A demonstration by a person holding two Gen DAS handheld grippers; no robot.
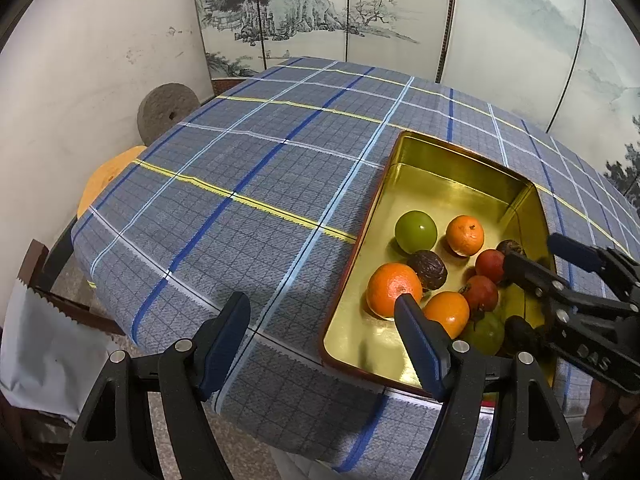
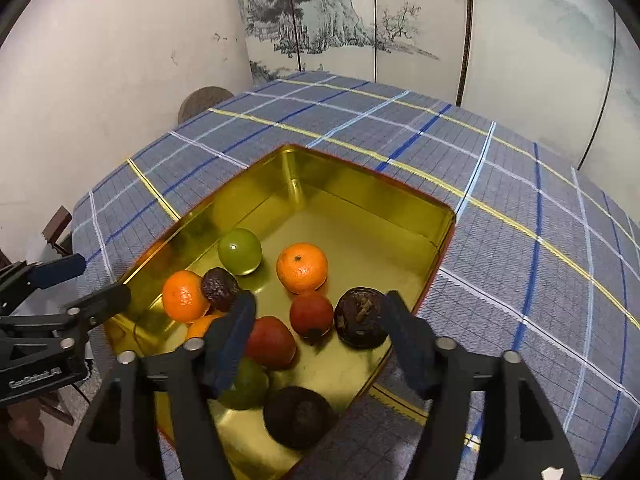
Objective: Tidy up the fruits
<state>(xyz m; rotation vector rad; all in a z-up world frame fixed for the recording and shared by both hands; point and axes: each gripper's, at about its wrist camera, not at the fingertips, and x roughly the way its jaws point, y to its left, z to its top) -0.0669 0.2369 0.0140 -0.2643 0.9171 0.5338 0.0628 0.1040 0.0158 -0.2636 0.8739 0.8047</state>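
A gold metal tray [image 1: 452,152] [image 2: 360,184] sits on the blue plaid tablecloth [image 1: 240,184] and holds several fruits: oranges [image 1: 394,290] [image 2: 302,267], a green fruit [image 1: 416,231] [image 2: 239,251], red fruits [image 1: 490,265] [image 2: 311,314] and dark wrinkled fruits [image 1: 428,269] [image 2: 362,322]. My left gripper [image 1: 322,312] is open and empty, over the tray's near left edge. My right gripper [image 2: 318,312] is open and empty, low over the fruits, with a red fruit and a dark fruit between its fingers. It also shows in the left wrist view [image 1: 536,256].
A folding screen [image 1: 320,12] with ink landscapes stands behind the table. A round stone disc [image 1: 166,112] leans on the left wall near an orange stool [image 1: 108,176]. A dark chair [image 1: 40,280] stands at the table's left edge.
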